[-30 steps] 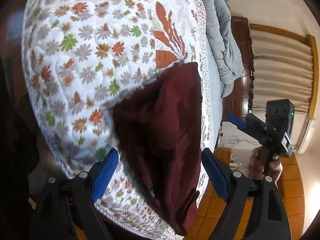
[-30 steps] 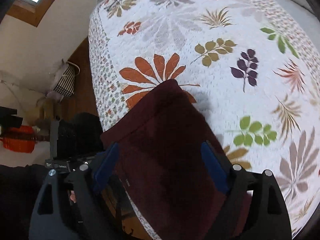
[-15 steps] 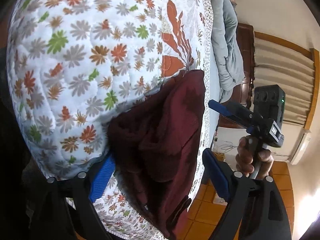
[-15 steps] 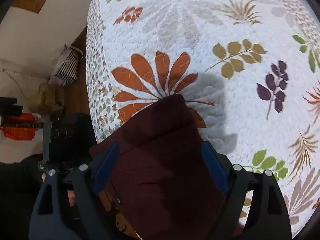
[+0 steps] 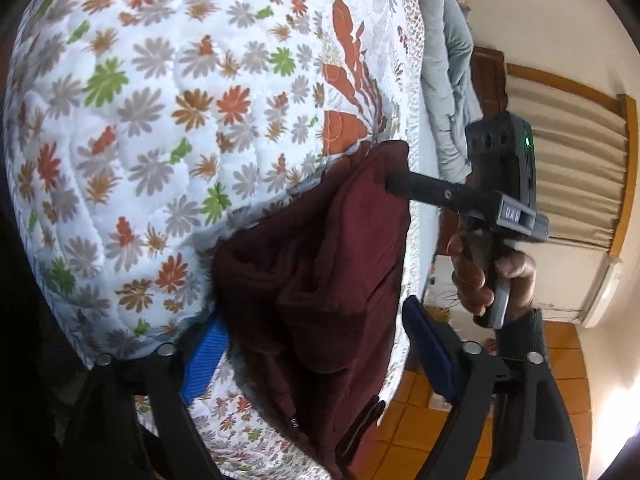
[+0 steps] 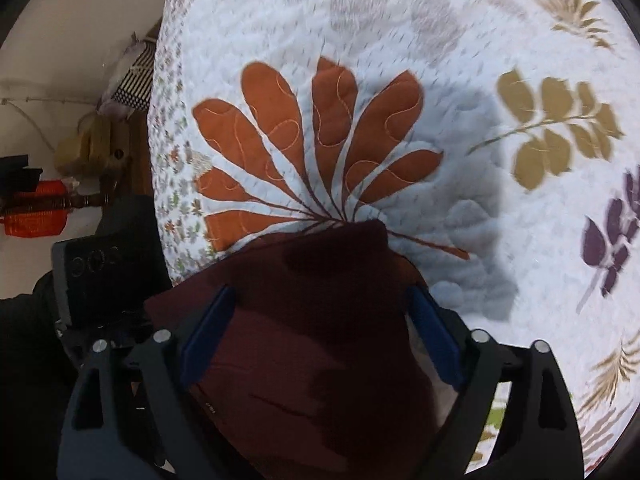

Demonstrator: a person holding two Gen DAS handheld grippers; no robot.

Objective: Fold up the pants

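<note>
Dark maroon pants [image 5: 320, 280] lie folded at the corner of a bed under a white floral quilt [image 5: 160, 120], one end hanging over the edge. My left gripper [image 5: 316, 360] is open, its blue pads on either side of the cloth's near end. My right gripper [image 6: 320, 340] is open over the pants [image 6: 312, 340], with its pads either side of the cloth. In the left wrist view the right gripper [image 5: 394, 180] reaches in from the right, its tip at the pants' far corner.
A grey blanket [image 5: 448, 80] lies along the bed's far side. Orange floor tiles [image 5: 420, 412] show below the bed corner. A striped basket [image 6: 132, 80] and an orange bag [image 6: 36, 212] stand by the wall to the left.
Both grippers have moved closer to the pants. The right gripper has come in over the cloth's far corner, and the pants have bunched up slightly at the bed corner.
</note>
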